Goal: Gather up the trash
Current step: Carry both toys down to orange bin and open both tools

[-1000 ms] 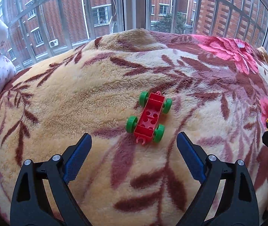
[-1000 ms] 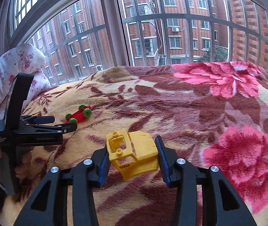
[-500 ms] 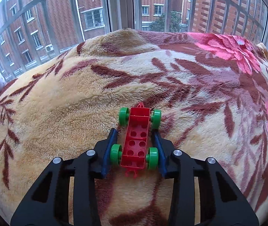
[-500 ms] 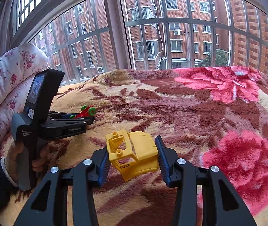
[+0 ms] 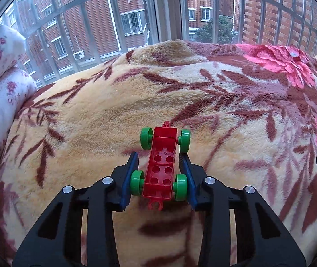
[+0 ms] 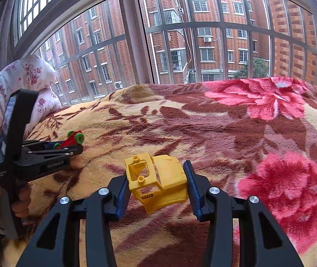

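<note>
My left gripper [image 5: 158,178] is clenched across the rear green wheels of the light, stiff red toy chassis [image 5: 161,169], just above the floral bed blanket [image 5: 96,115], while my right gripper [image 6: 156,187] grasps the hollow yellow toy cab [image 6: 158,182] by its smooth, likely slippery sides.

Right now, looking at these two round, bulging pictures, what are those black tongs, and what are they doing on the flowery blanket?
No robot here: a person holds one pair of black tongs in each hand, with a wide-angle camera mounted on each, looking along its fingers.

One picture comes from the left tongs. They are clamped on a red toy car base with green wheels, gripping its rear wheels.

The other comes from the right tongs, clamped on a yellow toy cab. At its left edge you see the left tongs from the side, in the person's hand.

Under both is a plush floral blanket, with a window behind.
</note>
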A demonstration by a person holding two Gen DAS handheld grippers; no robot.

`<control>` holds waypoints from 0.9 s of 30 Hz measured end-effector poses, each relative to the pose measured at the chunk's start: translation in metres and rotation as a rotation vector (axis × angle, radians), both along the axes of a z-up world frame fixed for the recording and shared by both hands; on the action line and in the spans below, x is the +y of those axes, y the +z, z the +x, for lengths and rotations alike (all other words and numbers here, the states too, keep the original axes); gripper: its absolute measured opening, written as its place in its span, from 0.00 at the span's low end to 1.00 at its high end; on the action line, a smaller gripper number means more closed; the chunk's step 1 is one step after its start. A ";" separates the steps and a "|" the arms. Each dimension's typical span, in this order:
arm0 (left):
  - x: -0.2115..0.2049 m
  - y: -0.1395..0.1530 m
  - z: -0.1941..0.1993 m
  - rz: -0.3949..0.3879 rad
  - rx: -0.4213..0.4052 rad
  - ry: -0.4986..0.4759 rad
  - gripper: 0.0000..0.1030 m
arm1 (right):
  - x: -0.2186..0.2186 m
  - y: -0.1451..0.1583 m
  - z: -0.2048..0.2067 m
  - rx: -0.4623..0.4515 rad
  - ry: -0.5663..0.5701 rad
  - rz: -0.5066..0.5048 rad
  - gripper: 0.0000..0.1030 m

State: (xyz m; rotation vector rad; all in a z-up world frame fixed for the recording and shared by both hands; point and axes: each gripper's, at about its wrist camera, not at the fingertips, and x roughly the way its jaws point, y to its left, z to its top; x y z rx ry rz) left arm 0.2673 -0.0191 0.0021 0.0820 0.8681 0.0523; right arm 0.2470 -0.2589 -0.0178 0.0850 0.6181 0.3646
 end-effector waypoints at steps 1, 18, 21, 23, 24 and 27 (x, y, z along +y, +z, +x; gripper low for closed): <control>0.004 0.003 -0.007 -0.004 -0.001 0.009 0.36 | 0.000 0.000 0.000 0.001 -0.005 -0.001 0.43; 0.018 0.039 -0.135 0.004 -0.055 0.031 0.37 | 0.031 0.027 -0.104 -0.007 0.070 -0.004 0.43; 0.016 0.041 -0.156 -0.005 -0.064 0.018 0.37 | 0.039 0.035 -0.137 -0.026 0.102 -0.020 0.43; 0.016 0.042 -0.170 -0.016 -0.068 0.010 0.36 | 0.044 0.040 -0.159 -0.044 0.126 -0.043 0.43; 0.016 0.042 -0.178 -0.017 -0.069 0.006 0.36 | 0.045 0.042 -0.170 -0.051 0.137 -0.053 0.43; 0.015 0.041 -0.202 -0.013 -0.069 -0.005 0.37 | 0.049 0.045 -0.202 -0.057 0.173 -0.064 0.43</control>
